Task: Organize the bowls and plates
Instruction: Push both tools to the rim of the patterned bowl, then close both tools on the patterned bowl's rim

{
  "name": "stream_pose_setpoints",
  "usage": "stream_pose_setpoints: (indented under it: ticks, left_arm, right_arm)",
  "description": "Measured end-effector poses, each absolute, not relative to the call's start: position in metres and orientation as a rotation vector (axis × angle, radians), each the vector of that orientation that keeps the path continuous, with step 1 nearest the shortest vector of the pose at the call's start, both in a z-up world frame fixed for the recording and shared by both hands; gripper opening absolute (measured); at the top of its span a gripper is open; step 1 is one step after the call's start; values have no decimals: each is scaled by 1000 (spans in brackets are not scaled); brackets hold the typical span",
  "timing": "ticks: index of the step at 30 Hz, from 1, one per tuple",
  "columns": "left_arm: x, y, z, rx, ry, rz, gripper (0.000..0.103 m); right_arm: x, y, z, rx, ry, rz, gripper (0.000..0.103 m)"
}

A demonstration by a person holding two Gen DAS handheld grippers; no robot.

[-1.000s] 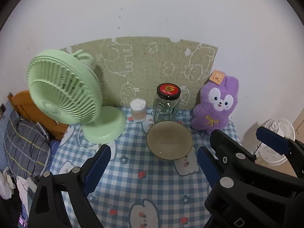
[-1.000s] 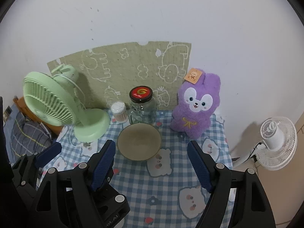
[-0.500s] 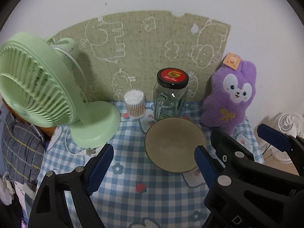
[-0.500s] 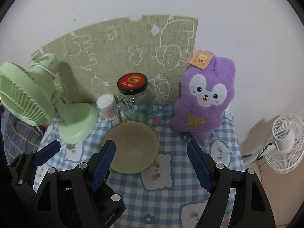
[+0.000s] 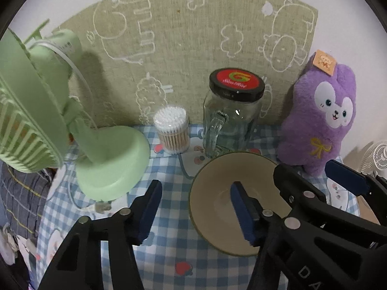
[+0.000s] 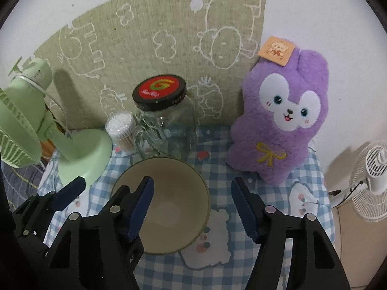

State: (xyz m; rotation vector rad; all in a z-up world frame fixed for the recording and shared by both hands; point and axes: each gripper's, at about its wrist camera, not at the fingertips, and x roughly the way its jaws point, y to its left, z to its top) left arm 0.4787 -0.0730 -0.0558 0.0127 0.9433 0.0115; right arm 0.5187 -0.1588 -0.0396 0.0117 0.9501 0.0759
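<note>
A beige bowl (image 5: 217,176) (image 6: 174,193) stands upright and empty on the blue checked tablecloth (image 5: 169,193). My left gripper (image 5: 196,212) straddles the bowl's left rim, one blue pad inside the bowl and the other outside over the cloth. Its jaws are closing, with gaps still showing on both sides of the rim. My right gripper (image 6: 193,207) straddles the right rim the same way, left pad inside and right pad outside. Its jaws are closing too, and neither pad presses on the bowl. No plate is in view.
Just behind the bowl stands a glass jar (image 5: 232,120) with a red and black lid, beside a tub of cotton swabs (image 5: 173,130). A green desk fan (image 5: 108,164) stands left, a purple plush rabbit (image 6: 280,120) right. Beyond the table's right edge stands a white floor fan (image 6: 372,181).
Both grippers have come down and forward onto the bowl, which now fills more of each view. Each pair of jaws has narrowed and now straddles a side of the rim.
</note>
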Motion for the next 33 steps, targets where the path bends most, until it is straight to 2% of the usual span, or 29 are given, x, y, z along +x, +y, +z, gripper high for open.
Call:
stream_pose_setpoints:
  ticks: [4,6,13,16,21,25,27,33]
  left_arm:
    - [487,-72,-68,3,971,14,59]
    - [490,-73,-74,6,981,20,51]
    - [497,-76,-91,21,1018,28,46]
    - [499,-78,-95,29,1017,32,44]
    - [503,-78,-106,26,1039,33,29]
    - [505,-78,-113,13,1068,34,25]
    - [505,-76,-116,-6,1087,28,19]
    - [504,-77,-119,-2,1089,34,17]
  right_arm:
    - [527,-160,-54,18,968,78,65]
    - [529,-161,-60,30,972,78,56]
    - [534,-165,-79,34,1011,64,54]
    - [536,-166,-84,38,1021,55,49]
    - [539,-166,-94,31,1046,47,38]
    - [540,-164,-100,36,1059,47,27]
    - [540,-164,-102,34,1064,41,24]
    - [540,-163,-103,14,1060,26,18]
